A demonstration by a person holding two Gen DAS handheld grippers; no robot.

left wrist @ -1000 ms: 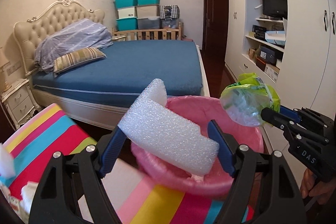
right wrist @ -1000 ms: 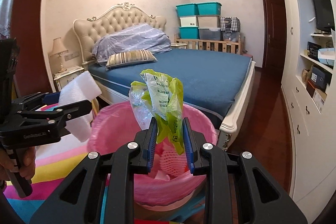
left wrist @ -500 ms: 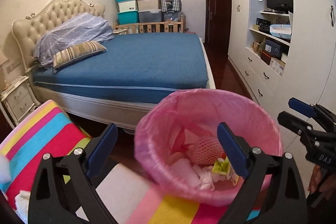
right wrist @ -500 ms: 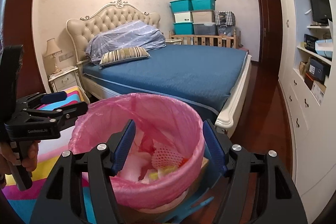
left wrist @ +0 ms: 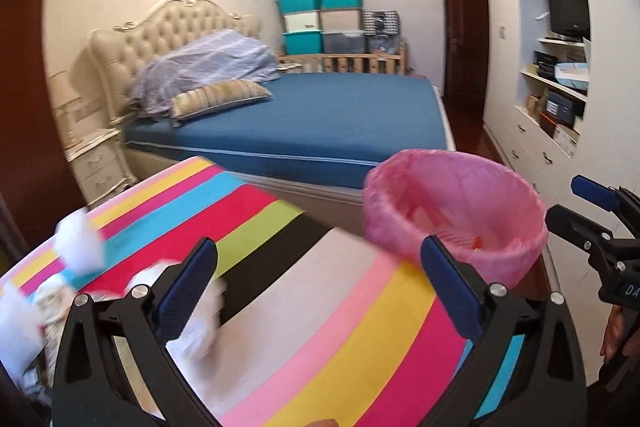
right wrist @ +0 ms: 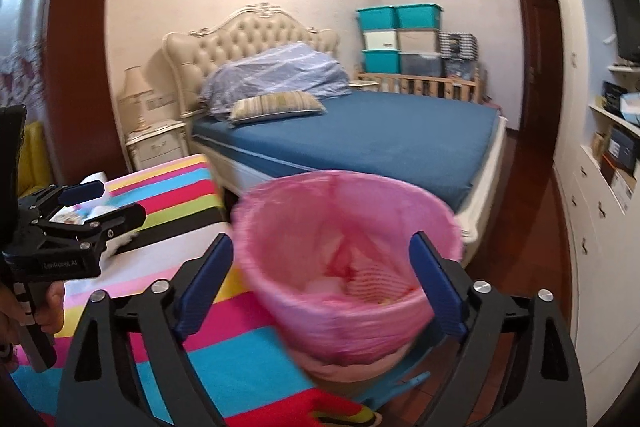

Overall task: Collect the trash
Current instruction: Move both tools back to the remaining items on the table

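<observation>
While both grippers hang empty, a pink-lined bin (right wrist: pixel 348 259) beside a striped worktop (left wrist: pixel 320 327) already holds trash: in the right wrist view, white scraps and a red mesh piece lie at its bottom. More is left to collect. In the left wrist view, white scraps (left wrist: pixel 78 251) and crumpled wrappers (left wrist: pixel 200 323) lie on the worktop's left part, blurred, so their kind is hard to tell.

The left gripper (left wrist: pixel 320 287) points slightly downward over the worktop toward those scraps, its blue-padded fingers (left wrist: pixel 188 283) spread wide and opening further, nothing between them. The right gripper (right wrist: pixel 320 283) points slightly downward at the bin, its fingers (right wrist: pixel 438 287) apart and opening, framing the bin but pinching nothing. A hand (right wrist: pixel 16 311) grips the left gripper's handle at the edge of the right wrist view.

Behind, a bed (left wrist: pixel 320 123) with a blue cover fills the room. Judging by this, the next pickup lies on the worktop's left.
</observation>
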